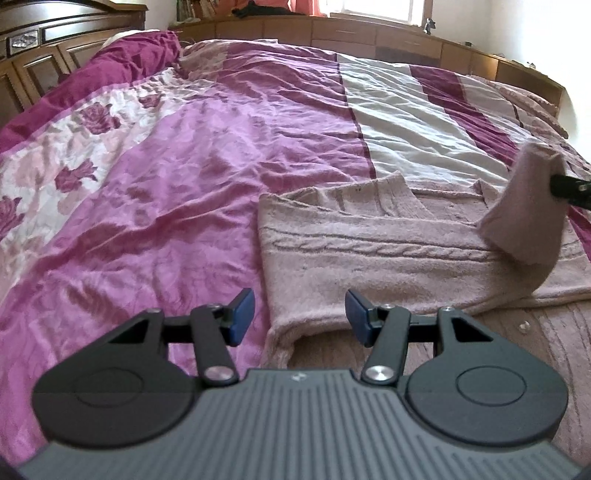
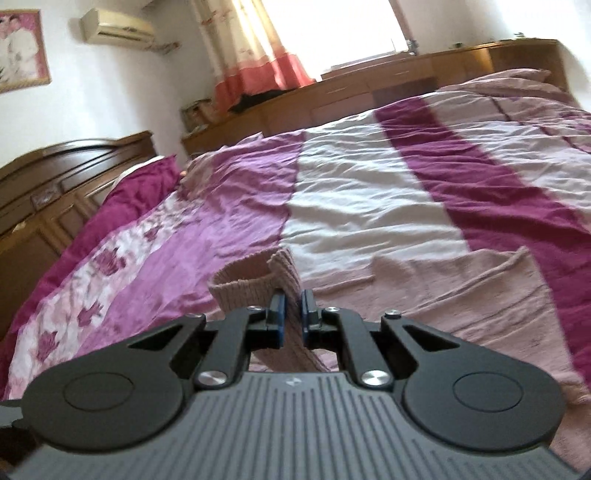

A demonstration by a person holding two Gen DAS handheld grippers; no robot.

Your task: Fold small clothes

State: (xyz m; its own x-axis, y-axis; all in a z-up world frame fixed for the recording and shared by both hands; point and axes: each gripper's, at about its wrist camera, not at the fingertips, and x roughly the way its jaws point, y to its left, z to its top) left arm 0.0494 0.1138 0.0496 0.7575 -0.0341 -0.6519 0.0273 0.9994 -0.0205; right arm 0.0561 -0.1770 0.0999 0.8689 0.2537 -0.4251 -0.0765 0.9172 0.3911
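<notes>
A pale pink knitted sweater (image 1: 388, 254) lies spread flat on the bed (image 1: 184, 166), resting on a quilt in magenta, lilac and white stripes with a floral panel on the left. A cable pattern runs across the knit, and its near hem is folded under, close to the left wrist camera.

The left tool (image 1: 300, 315) hovers just above that near hem with its 2 blue-padded fingers spread wide, nothing between them. The left pad sits over the lilac quilt and the right pad over the sweater's edge.

The right tool (image 2: 291, 312) has its fingers drawn close together, pinching the sweater's sleeve (image 2: 273, 280). In the right wrist view, the ribbed cuff stands up just beyond the pads, curling open like a tube, and the knit runs down between the fingers toward the camera. In the left wrist view, the same sleeve (image 1: 524, 206) is lifted off the body of the sweater at the right edge, hanging from the black fingertip (image 1: 569, 190) and draping down to the garment beneath.

Behind the bed stand a dark wooden headboard (image 2: 55, 177) and a low wooden cabinet (image 1: 369, 33) under a bright window with a pink-hemmed curtain (image 2: 255, 48). An air conditioner (image 2: 116, 26) is mounted high on the wall.
</notes>
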